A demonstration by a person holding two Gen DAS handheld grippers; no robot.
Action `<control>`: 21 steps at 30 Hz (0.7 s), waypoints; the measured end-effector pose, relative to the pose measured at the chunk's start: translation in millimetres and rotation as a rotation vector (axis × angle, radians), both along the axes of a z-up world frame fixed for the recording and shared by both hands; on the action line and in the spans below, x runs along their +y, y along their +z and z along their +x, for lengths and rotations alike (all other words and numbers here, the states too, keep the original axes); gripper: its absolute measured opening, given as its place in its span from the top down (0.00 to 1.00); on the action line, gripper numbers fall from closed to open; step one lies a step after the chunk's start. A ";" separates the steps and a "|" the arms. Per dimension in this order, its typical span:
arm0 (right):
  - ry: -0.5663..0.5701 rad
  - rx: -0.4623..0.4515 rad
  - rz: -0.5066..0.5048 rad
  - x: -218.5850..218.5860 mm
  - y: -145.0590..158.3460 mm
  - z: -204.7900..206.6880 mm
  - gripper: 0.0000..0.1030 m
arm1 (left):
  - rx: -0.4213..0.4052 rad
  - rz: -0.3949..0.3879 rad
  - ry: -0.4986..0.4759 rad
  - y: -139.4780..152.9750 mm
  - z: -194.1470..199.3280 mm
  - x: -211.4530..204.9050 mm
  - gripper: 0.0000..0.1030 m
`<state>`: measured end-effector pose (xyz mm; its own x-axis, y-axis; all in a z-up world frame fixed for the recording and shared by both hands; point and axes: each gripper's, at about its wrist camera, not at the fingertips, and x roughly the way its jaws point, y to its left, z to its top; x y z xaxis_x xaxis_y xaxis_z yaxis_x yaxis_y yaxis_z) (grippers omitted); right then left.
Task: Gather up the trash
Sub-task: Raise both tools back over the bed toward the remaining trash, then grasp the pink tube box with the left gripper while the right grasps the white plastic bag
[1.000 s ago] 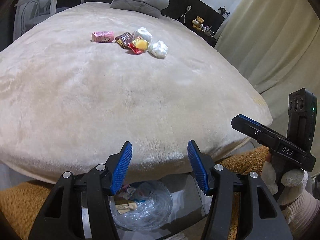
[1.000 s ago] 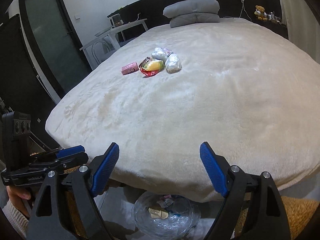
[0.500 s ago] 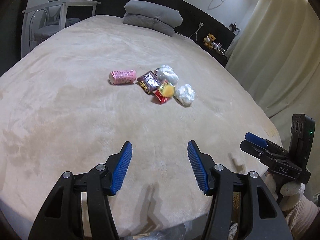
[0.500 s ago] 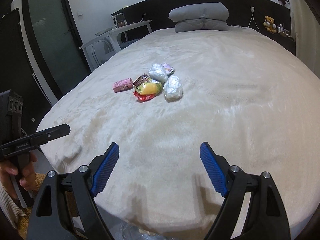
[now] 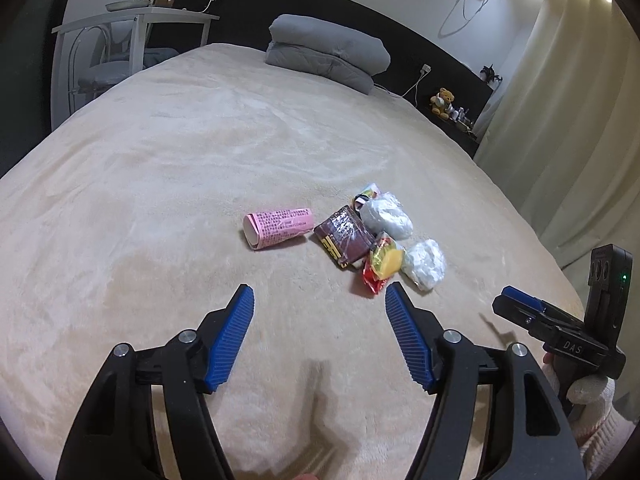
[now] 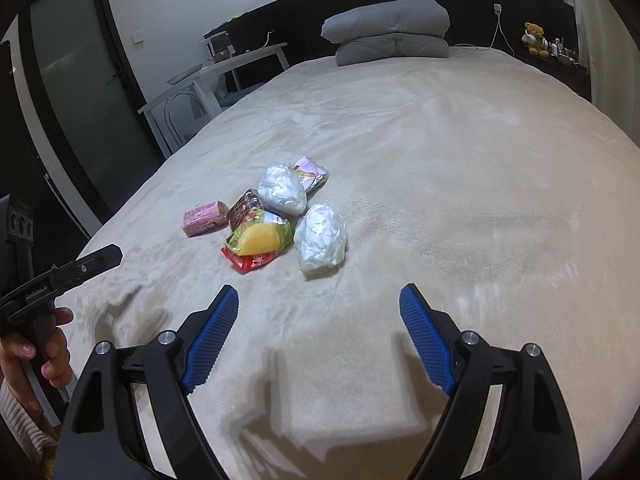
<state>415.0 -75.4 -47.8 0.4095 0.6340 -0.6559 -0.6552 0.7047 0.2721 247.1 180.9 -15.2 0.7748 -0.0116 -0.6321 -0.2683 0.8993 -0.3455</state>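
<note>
A small pile of trash lies on the beige bed [image 5: 160, 200]: a pink carton [image 5: 278, 227], a brown wrapper [image 5: 345, 237], a red and yellow snack bag [image 5: 382, 265] and two white crumpled wads [image 5: 424, 264] [image 5: 387, 216]. My left gripper [image 5: 320, 296] is open and empty, just short of the pile. My right gripper [image 6: 319, 298] is open and empty, just short of the nearest white wad [image 6: 320, 240]. The snack bag [image 6: 258, 242] and pink carton [image 6: 204, 218] lie to its left. A pale foil wrapper [image 6: 312, 170] lies behind the pile.
Folded grey bedding [image 5: 328, 54] lies at the head of the bed. A white table and chair [image 5: 116, 52] stand to the left, curtains [image 5: 572, 120] to the right. A shelf with a teddy bear [image 5: 442, 100] is by the headboard.
Both grippers rose from the bin at the bed's foot and moved forward over the bed toward the trash pile. The bin has dropped out of view. Both stay open.
</note>
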 end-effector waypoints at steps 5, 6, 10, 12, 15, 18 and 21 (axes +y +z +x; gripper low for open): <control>0.015 0.014 -0.005 15.0 -10.2 22.7 0.20 | 0.023 0.015 0.026 -11.7 27.3 13.8 0.35; 0.024 0.013 -0.008 18.5 -12.5 26.3 0.21 | 0.025 0.019 0.030 -14.0 32.2 16.0 0.35; 0.047 0.017 -0.016 30.4 -20.8 38.5 0.21 | 0.041 0.021 0.044 -24.3 53.1 24.4 0.26; 0.054 0.021 -0.015 35.9 -23.5 44.8 0.22 | 0.047 0.022 0.054 -27.9 62.1 28.7 0.24; 0.067 0.026 -0.024 45.7 -26.7 54.1 0.28 | 0.059 0.025 0.071 -33.1 74.9 33.4 0.24; 0.078 0.047 -0.030 52.8 -30.7 60.1 0.36 | 0.070 0.009 0.097 -39.0 87.1 39.8 0.24; 0.094 0.056 -0.039 58.8 -32.9 63.2 0.43 | 0.095 -0.012 0.114 -45.0 100.3 43.0 0.24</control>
